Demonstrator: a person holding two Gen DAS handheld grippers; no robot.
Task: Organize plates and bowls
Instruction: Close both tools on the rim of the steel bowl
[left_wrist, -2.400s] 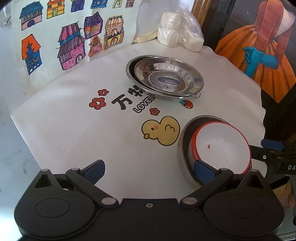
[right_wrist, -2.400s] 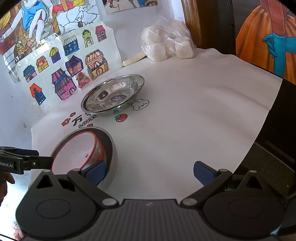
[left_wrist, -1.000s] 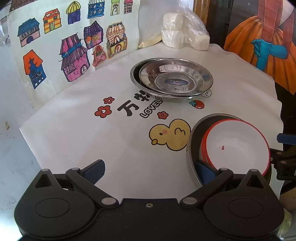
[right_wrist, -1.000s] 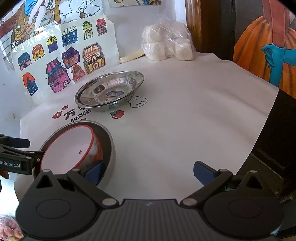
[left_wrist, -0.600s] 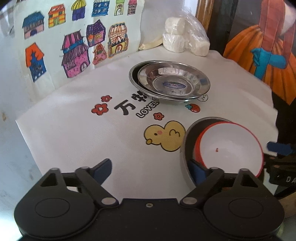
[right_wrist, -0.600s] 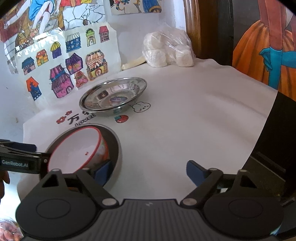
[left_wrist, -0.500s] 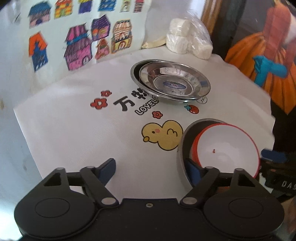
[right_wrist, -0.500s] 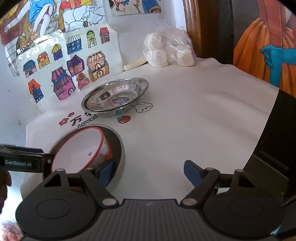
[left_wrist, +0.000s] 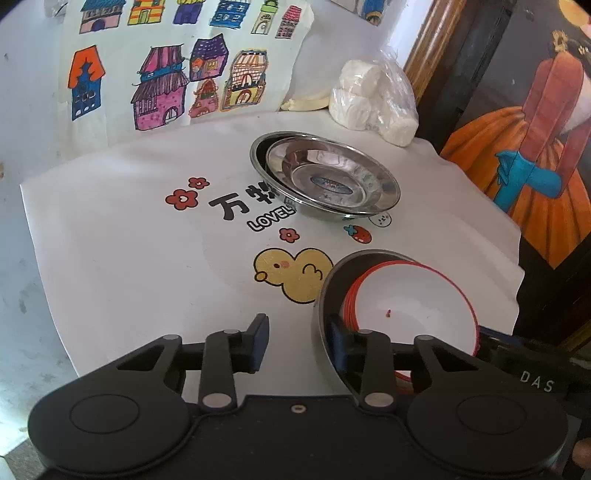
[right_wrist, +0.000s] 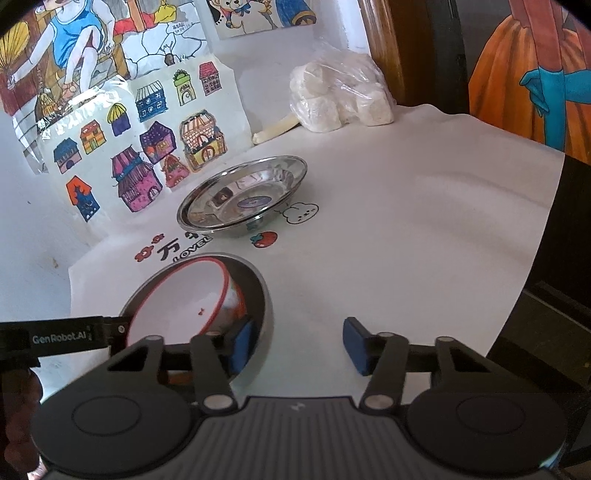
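Observation:
A grey metal bowl (left_wrist: 334, 284) sits at the near edge of the white cloth, with a stack of white red-rimmed bowls (left_wrist: 410, 306) inside it. My left gripper (left_wrist: 297, 341) is partly closed and straddles the grey bowl's left rim, one finger outside, one inside. My right gripper (right_wrist: 295, 345) is partly closed and straddles the same bowl's (right_wrist: 267, 295) right rim; the white bowls (right_wrist: 184, 295) tilt inside. Two nested steel plates (left_wrist: 332, 181) lie farther back, also in the right wrist view (right_wrist: 243, 199).
A plastic bag of white rolls (left_wrist: 373, 103) sits at the back by a wooden frame. House drawings (left_wrist: 166, 85) lean on the wall. The cloth's right edge (left_wrist: 517, 266) drops off beside a dark painted panel.
Both grippers' fingers have narrowed from wide open around the grey bowl's opposite rims. The left wrist view has shifted a little forward and higher.

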